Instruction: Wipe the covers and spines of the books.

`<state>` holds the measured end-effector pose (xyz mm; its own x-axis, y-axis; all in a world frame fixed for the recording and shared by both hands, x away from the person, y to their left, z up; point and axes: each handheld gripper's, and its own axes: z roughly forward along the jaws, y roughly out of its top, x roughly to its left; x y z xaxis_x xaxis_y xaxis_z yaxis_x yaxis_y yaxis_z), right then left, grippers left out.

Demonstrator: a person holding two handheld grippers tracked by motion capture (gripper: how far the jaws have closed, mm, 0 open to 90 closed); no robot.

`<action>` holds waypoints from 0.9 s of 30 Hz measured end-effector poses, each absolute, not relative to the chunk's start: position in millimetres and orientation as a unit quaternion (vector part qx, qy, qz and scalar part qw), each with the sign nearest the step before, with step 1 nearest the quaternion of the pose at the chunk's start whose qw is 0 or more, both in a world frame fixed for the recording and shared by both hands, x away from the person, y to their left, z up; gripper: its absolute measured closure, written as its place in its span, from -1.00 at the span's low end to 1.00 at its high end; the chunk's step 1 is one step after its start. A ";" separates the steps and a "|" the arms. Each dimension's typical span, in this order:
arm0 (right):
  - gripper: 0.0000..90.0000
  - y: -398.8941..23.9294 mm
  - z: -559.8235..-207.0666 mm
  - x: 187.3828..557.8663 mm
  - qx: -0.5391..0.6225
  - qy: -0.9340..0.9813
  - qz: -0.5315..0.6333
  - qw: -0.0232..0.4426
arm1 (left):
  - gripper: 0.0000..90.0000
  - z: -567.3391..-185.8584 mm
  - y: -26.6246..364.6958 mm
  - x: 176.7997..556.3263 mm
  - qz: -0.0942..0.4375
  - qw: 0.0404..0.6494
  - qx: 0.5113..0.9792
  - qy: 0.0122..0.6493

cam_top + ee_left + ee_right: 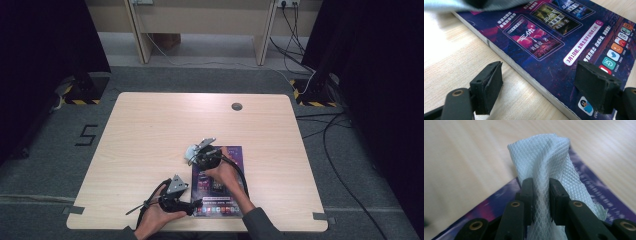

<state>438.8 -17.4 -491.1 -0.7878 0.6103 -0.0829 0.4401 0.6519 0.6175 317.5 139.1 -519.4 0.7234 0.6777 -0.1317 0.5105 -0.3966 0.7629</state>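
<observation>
A purple book (222, 182) with printed pictures on its cover lies flat at the table's near middle. My right gripper (196, 154) is at the book's far left corner, shut on a pale, diamond-textured cloth (544, 160) that bunches up between the pads and rests on the purple cover (499, 202). My left gripper (196, 206) is at the book's near left corner, jaws open. In the left gripper view one pad (489, 85) is over bare wood and the other pad (596, 86) over the cover (554, 47), straddling the book's edge. The cloth (456, 5) shows at that view's top.
The light wooden table (150, 130) has a round cable hole (237, 106) near its far edge. Cables (320, 125) trail over the grey floor at the right. A wooden desk frame (200, 25) stands beyond the table, with dark curtains at both sides.
</observation>
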 end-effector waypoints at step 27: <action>0.65 -113.2 -488.3 465.9 0.415 0.850 0.260 0.195 | -0.54 -519.7 138.9 316.8 0.103 0.417 0.828 0.361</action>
